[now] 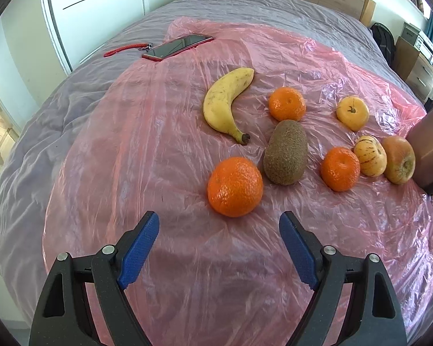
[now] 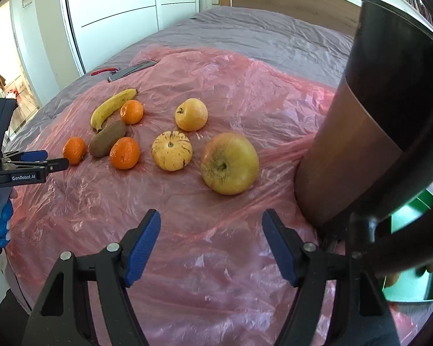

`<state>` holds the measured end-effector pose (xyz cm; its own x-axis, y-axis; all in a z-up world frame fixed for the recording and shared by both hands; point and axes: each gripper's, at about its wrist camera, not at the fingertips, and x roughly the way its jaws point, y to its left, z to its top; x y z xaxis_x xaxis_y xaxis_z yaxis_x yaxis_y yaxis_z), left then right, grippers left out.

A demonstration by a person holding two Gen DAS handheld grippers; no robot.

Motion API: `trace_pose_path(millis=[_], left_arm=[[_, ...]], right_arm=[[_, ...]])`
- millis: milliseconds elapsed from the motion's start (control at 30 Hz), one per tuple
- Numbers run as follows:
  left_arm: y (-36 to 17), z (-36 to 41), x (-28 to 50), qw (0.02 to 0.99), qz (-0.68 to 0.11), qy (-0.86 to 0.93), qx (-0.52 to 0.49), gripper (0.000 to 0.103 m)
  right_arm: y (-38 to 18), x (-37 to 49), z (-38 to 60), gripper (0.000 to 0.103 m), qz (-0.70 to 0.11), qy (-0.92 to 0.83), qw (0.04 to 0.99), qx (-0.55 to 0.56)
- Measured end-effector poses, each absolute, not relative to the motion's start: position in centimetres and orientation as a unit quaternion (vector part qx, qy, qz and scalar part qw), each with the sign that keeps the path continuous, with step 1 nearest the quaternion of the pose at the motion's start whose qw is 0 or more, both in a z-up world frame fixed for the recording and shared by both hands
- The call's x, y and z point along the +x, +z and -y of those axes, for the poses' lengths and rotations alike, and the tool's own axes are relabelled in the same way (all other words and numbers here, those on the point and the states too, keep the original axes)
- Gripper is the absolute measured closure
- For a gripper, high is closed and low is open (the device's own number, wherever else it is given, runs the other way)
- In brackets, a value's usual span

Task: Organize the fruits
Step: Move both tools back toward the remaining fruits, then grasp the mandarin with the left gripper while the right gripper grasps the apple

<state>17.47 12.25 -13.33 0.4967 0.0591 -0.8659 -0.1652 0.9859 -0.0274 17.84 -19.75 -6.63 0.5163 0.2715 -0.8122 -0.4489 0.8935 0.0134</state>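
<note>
Fruits lie spread on a pink plastic sheet [image 1: 130,144] over a bed [image 1: 245,5]. Left hand-held gripper [image 1: 219,245] angles down, jaws apart and empty, just short of a near mandarin [image 1: 235,186]. Right hand-held gripper [image 2: 210,242] is likewise open and empty, near an apple [image 2: 229,163]. Only the right view shows a gloved hand [image 2: 3,222]. A dark cylinder [image 2: 360,121] blocks the right side; a phone [image 1: 177,46] lies far left.
</note>
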Motion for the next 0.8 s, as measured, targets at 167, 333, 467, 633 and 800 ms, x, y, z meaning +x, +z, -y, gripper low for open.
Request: trace_pose_path(millis=[167,333,467,633,800], left_arm=[[-14.1,-12.4,18.6,0.861,-0.501,0.066,-0.053,0.022],[-14.5,-12.4,18.9,0.861,-0.501,0.062,-0.057,0.022],[-14.6,-12.1,19.2,0.862,-0.5,0.058,-0.056,0.022],[-14.8,-11.8,19.6,0.863,-0.499,0.055,-0.057,0.022],[-15.2,-11.6,19.9,0.862,-0.501,0.052,-0.055,0.022]], right_arm=[[-7.1,20.5,19.3,0.029,-0.438,0.211,0.868,-0.103],[-8.1,22.5,18.5,0.023,-0.436,0.229,0.862,-0.12],[-8.9,23.9,18.7,0.016,-0.435,0.226,0.863,-0.119],[-9.8,25.1,18.9,0.01,-0.44,0.223,0.864,-0.1],[-11.0,25.3,18.1,0.01,-0.447,0.211,0.863,-0.105]])
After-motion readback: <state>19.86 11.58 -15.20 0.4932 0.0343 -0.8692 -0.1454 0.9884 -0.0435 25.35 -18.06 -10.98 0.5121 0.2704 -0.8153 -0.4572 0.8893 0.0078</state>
